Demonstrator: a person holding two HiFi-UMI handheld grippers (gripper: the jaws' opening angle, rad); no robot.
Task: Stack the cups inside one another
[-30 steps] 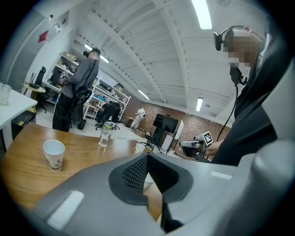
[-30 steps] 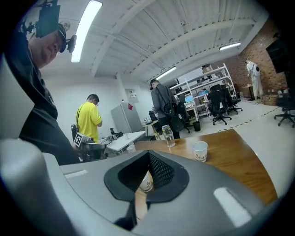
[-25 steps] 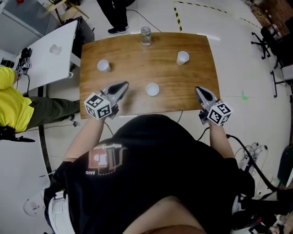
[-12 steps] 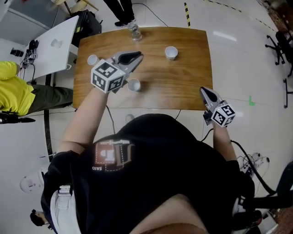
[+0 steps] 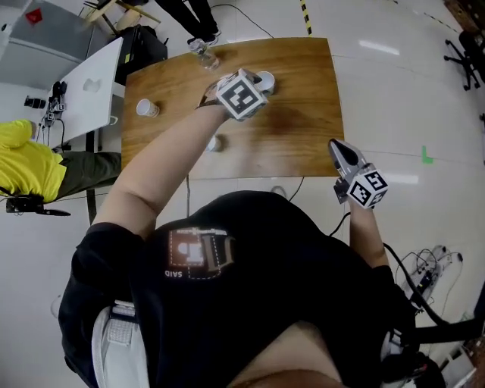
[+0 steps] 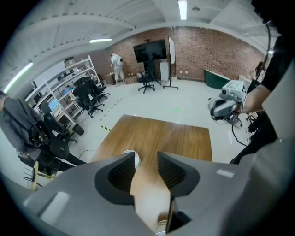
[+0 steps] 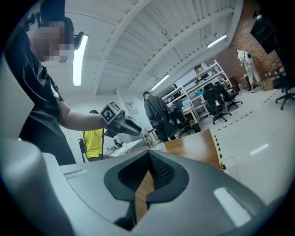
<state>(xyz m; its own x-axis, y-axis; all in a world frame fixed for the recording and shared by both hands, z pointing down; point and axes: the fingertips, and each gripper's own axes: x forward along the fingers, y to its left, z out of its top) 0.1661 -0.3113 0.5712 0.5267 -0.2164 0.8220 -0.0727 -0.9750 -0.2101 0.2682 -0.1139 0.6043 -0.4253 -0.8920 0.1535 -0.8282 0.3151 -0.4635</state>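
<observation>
Three white paper cups stand apart on the wooden table (image 5: 303, 121): one at the left (image 5: 144, 108), one in the middle (image 5: 215, 142) partly behind my left forearm, one at the far side (image 5: 265, 79). My left gripper (image 5: 259, 89) reaches over the table beside the far cup. In the left gripper view its jaws (image 6: 146, 159) are opening with only bare wood between them, and that cup (image 6: 132, 158) sits just beyond the left jaw. My right gripper (image 5: 339, 151) hovers off the table's near right corner, shut and empty (image 7: 148, 156).
A clear bottle (image 5: 203, 51) stands at the table's far edge. A white side table (image 5: 95, 83) and a seated person in yellow (image 5: 23, 167) are at the left. Another person's legs (image 5: 193, 15) stand behind the table. Cables lie on the floor (image 5: 424, 265).
My left gripper swept from the table's near left edge across to the far cup, rolling as it went, and its jaws went from shut to parted. The right gripper shifted only a little.
</observation>
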